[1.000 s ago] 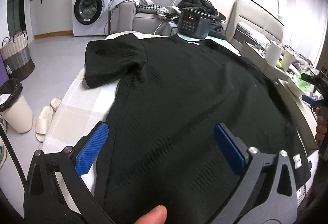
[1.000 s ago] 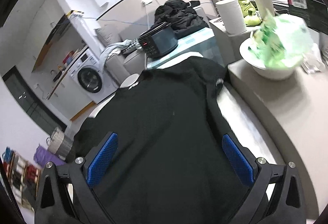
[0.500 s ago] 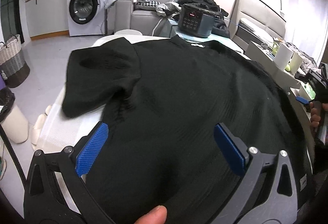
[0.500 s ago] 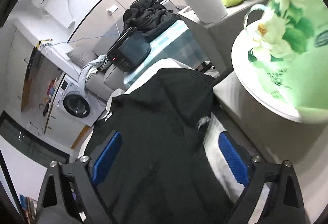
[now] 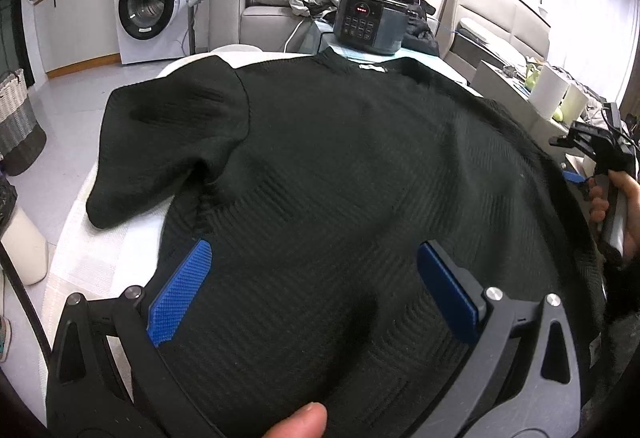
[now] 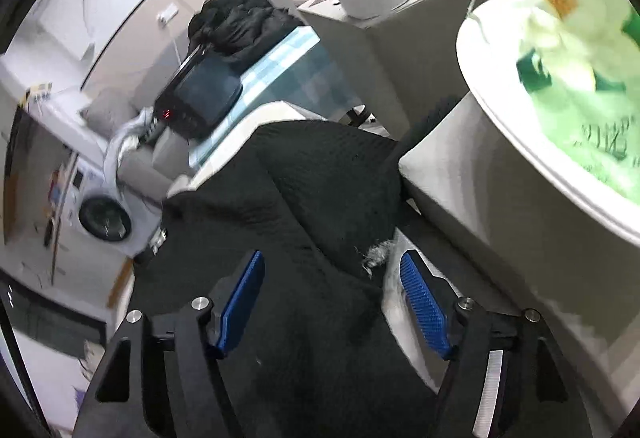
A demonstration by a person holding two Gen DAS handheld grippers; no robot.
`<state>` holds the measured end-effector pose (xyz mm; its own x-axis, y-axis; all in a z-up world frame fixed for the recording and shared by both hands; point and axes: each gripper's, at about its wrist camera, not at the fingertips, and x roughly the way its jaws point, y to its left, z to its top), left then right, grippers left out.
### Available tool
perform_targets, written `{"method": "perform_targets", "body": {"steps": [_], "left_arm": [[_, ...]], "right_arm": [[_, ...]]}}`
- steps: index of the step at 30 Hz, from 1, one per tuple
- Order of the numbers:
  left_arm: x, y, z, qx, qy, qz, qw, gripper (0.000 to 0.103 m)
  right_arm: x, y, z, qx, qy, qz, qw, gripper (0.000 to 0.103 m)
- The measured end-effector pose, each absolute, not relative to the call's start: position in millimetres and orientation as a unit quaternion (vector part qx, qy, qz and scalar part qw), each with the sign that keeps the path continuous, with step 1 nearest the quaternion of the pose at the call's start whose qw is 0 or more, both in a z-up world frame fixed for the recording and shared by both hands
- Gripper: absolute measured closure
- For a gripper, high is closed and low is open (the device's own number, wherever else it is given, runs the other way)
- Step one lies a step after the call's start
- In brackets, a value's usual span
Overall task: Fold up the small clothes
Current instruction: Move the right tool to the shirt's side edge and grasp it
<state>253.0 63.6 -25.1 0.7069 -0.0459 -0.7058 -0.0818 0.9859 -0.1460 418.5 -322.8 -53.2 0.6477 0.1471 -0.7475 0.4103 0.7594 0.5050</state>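
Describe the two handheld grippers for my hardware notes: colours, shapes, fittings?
Both match. The left gripper and the right gripper have matte black angular arms with triangular cut-outs, silver round bolt heads at the joints, and flat blue finger pads with a fine dotted texture. A pale ridged strip runs along the right gripper's frame.

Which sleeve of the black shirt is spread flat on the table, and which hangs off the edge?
The sleeve on the washing-machine side lies flat on the white table. The opposite sleeve, ahead of the right gripper, drapes over the edge.
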Motion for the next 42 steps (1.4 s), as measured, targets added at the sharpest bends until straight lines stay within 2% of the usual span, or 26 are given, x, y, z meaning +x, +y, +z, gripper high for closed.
{"method": "perform_targets", "body": {"steps": [4, 6, 7, 8, 9, 11, 14, 15, 17, 18, 21, 22, 25, 27, 30, 37, 42], "left_arm": [[253.6, 63.7, -27.0, -0.084, 0.381, 0.005, 0.921, 0.001], [251.5, 65.5, -27.0, -0.085, 0.381, 0.002, 0.921, 0.001], [251.2, 65.5, -26.9, -0.086, 0.380, 0.002, 0.921, 0.001], [251.1, 66.0, -26.9, -0.086, 0.379, 0.001, 0.921, 0.001], [250.5, 66.1, -26.8, -0.086, 0.379, 0.000, 0.921, 0.001], [249.7, 66.1, -26.9, -0.086, 0.379, -0.002, 0.921, 0.001], [248.9, 65.5, -27.4, -0.084, 0.379, -0.003, 0.921, 0.001], [248.9, 65.5, -27.6, -0.083, 0.380, -0.003, 0.921, 0.001], [247.5, 66.1, -27.0, -0.082, 0.380, 0.000, 0.921, 0.001], [247.0, 66.5, -26.6, -0.082, 0.380, 0.001, 0.922, 0.001], [245.9, 71.0, -25.2, -0.088, 0.377, 0.005, 0.922, 0.001], [246.0, 73.9, -24.9, -0.093, 0.377, 0.007, 0.922, 0.001], [248.8, 89.2, -25.6, -0.123, 0.379, 0.019, 0.917, 0.001], [251.1, 101.4, -25.8, -0.142, 0.378, 0.033, 0.914, 0.001], [251.5, 119.5, -25.4, -0.166, 0.373, 0.046, 0.912, 0.001], [250.6, 133.3, -26.4, -0.178, 0.370, 0.048, 0.911, 0.001], [248.6, 128.9, -23.4, -0.169, 0.366, 0.047, 0.914, 0.001]], "right_arm": [[420.5, -330.4, -53.7, 0.363, 0.381, -0.125, 0.841, 0.048], [423.5, -329.4, -53.5, 0.353, 0.377, -0.151, 0.843, 0.070], [424.9, -327.0, -52.7, 0.345, 0.375, -0.156, 0.846, 0.078], [427.4, -323.3, -50.5, 0.324, 0.376, -0.159, 0.853, 0.092], [430.8, -315.4, -46.3, 0.283, 0.380, -0.161, 0.866, 0.097], [434.8, -299.9, -38.3, 0.211, 0.373, -0.163, 0.889, 0.097], [439.6, -248.5, -25.3, 0.017, 0.357, -0.122, 0.926, 0.098], [434.0, -219.8, -24.6, -0.070, 0.347, -0.052, 0.934, 0.098], [420.3, -182.0, -35.7, -0.199, 0.362, 0.026, 0.910, 0.097], [409.0, -165.3, -50.0, -0.256, 0.397, 0.079, 0.878, 0.094], [389.6, -162.0, -65.3, -0.263, 0.433, 0.106, 0.855, 0.090], [385.7, -167.5, -64.3, -0.243, 0.436, 0.105, 0.860, 0.089], [379.1, -199.7, -50.0, -0.116, 0.442, 0.108, 0.883, 0.074], [376.5, -219.6, -39.5, -0.043, 0.428, 0.081, 0.899, 0.054], [378.3, -251.4, -25.3, 0.077, 0.410, 0.056, 0.907, 0.043], [383.4, -297.4, -31.6, 0.286, 0.419, 0.051, 0.860, 0.042], [369.3, -314.5, -36.6, 0.360, 0.409, 0.043, 0.837, 0.033]]}}
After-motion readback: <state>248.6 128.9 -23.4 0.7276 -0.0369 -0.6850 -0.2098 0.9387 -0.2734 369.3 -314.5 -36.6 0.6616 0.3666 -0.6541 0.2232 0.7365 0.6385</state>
